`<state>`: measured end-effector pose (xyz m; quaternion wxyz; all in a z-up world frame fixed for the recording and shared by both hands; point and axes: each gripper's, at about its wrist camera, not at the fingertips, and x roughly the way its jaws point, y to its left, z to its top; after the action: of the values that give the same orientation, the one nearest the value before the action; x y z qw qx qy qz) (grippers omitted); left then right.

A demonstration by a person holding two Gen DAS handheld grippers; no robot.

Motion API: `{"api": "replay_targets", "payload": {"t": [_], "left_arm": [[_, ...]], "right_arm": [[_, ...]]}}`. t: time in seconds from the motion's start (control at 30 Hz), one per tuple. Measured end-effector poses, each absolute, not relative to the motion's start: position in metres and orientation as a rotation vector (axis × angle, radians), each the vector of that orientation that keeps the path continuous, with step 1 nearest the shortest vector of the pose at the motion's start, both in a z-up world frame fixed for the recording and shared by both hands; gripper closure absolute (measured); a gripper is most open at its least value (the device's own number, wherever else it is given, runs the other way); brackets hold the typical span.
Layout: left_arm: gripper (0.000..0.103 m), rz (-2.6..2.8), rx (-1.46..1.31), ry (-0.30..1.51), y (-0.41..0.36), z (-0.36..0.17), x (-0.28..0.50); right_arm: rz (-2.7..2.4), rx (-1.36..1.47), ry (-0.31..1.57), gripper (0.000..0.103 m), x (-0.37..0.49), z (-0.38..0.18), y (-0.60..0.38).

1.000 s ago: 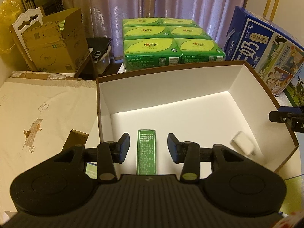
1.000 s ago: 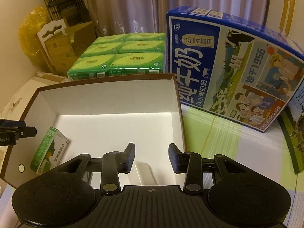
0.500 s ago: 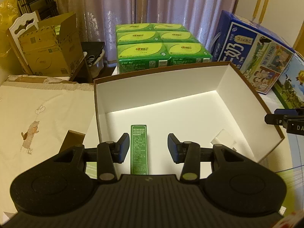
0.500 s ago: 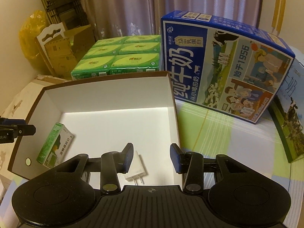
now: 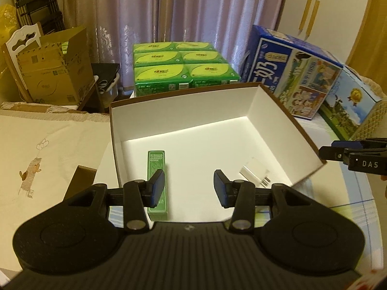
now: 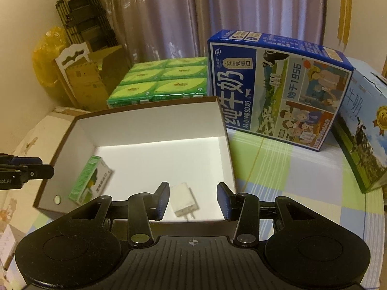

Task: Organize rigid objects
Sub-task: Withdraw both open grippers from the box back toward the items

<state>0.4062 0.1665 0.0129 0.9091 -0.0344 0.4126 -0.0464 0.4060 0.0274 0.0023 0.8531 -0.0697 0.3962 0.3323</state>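
Note:
An open brown box with a white inside (image 5: 183, 111) (image 6: 154, 120) sits on the table. A green carton (image 5: 157, 181) (image 6: 90, 181) lies in its left part. A white plug charger (image 5: 254, 172) (image 6: 183, 199) lies in its near right part. My left gripper (image 5: 188, 188) is open and empty above the box's near edge, next to the green carton. My right gripper (image 6: 192, 200) is open and empty above the near right corner, over the charger. Each gripper's tip shows in the other's view, left gripper (image 6: 24, 170), right gripper (image 5: 350, 154).
Green tissue packs (image 5: 183, 72) (image 6: 162, 79) stand behind the box. A blue milk carton case (image 5: 290, 72) (image 6: 278, 84) stands to the right, with another (image 6: 362, 130) beside it. A cardboard box (image 5: 53, 67) and a beige cloth (image 5: 48, 149) are on the left.
Both grippers have pulled back and up from the box. The white charger, blurred a second ago, now lies still in the box. The green carton has not moved.

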Motion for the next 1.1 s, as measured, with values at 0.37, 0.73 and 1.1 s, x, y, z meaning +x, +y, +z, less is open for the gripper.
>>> {"api": "replay_targets", "payload": {"t": [0.37, 0.73, 1.1], "left_arm": [[0.060, -0.046, -0.097, 0.843, 0.153, 0.024, 0.340], [0.057, -0.020, -0.162, 0.930, 0.125, -0.002, 0.270], [0.055, 0.001, -0.204, 1.054, 0.100, -0.041, 0.231]], "right_arm": [[0.796, -0.098, 0.796, 0.061, 0.369, 0.018, -0.010], [0.851, -0.077, 0.820, 0.049, 0.324, 0.006, -0.058], [0.843, -0.070, 0.880, 0.045, 0.296, -0.018, -0.095]]}}
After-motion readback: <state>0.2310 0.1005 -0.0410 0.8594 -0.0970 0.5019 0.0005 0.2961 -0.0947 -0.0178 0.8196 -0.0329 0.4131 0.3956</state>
